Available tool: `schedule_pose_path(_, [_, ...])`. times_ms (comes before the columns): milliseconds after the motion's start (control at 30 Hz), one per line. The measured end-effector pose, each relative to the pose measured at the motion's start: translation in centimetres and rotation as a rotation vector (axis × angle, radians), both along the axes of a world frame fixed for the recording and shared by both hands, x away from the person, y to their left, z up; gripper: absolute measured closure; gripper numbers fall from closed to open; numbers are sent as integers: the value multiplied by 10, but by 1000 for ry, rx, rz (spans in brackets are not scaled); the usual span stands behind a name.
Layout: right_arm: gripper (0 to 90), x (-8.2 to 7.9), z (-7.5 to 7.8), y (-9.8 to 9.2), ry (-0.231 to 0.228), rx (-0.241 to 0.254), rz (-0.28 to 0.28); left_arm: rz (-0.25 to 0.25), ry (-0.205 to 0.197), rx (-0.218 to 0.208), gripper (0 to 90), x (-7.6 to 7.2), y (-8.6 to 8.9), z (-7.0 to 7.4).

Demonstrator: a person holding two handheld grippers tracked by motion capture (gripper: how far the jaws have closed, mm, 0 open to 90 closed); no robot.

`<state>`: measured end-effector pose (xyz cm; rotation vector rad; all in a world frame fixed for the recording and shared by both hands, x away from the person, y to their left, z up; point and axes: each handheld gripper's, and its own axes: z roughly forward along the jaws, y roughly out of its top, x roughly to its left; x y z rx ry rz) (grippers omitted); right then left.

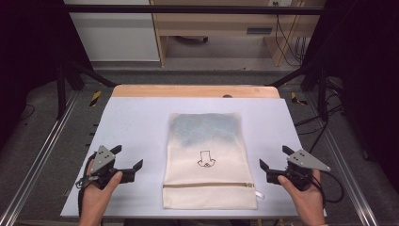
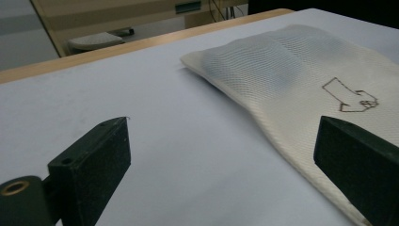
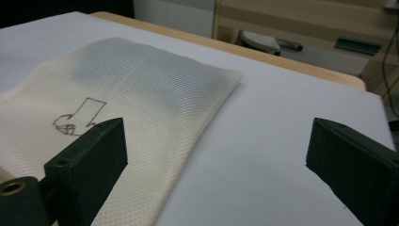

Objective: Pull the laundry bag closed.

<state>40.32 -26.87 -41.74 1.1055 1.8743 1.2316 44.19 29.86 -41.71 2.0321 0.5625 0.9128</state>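
Left gripper [image 1: 128, 158] and right gripper [image 1: 274, 157] both spread apart, empty, flanking mesh bag [image 1: 207, 155] on table [image 1: 136, 117].

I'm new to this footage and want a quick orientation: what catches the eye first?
A cream mesh laundry bag lies flat mid-table, something blue-grey showing through its far half, a small dark emblem at its centre, and its zipper across the near end. The left gripper and right gripper flank it, both open and empty.
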Motion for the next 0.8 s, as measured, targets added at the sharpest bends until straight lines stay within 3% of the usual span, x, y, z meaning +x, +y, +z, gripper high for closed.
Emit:
schedule_pose_path(133, [62, 4, -2, -15, -5, 17, -50, 42, -8, -22, 42, 4, 19, -2])
schedule_pose_path(400, [107, 9, -24, -35, 15, -23, -147, 128, -28, 10, 41, 22, 49, -17])
schedule_pose_path(467, [113, 8, -32, -39, 35, -15, -148, 169, -27, 71, 41, 28, 55, -23])
schedule_pose_path(533, [124, 5, -43, -40, 65, -28, -152, 151, -8, 112, 44, 36, 65, -26])
schedule_pose_path(633, [128, 1, -50, -40, 96, -60, -148, 206, -6, 67, 43, 35, 68, -30])
schedule_pose_path(700, [131, 0, -53, -41, 111, -54, -157, 230, 6, 42, 42, 33, 66, -32])
schedule_pose_path(800, [128, 2, -54, -45, 114, -42, -176, 221, 6, 40, 42, 33, 64, -32])
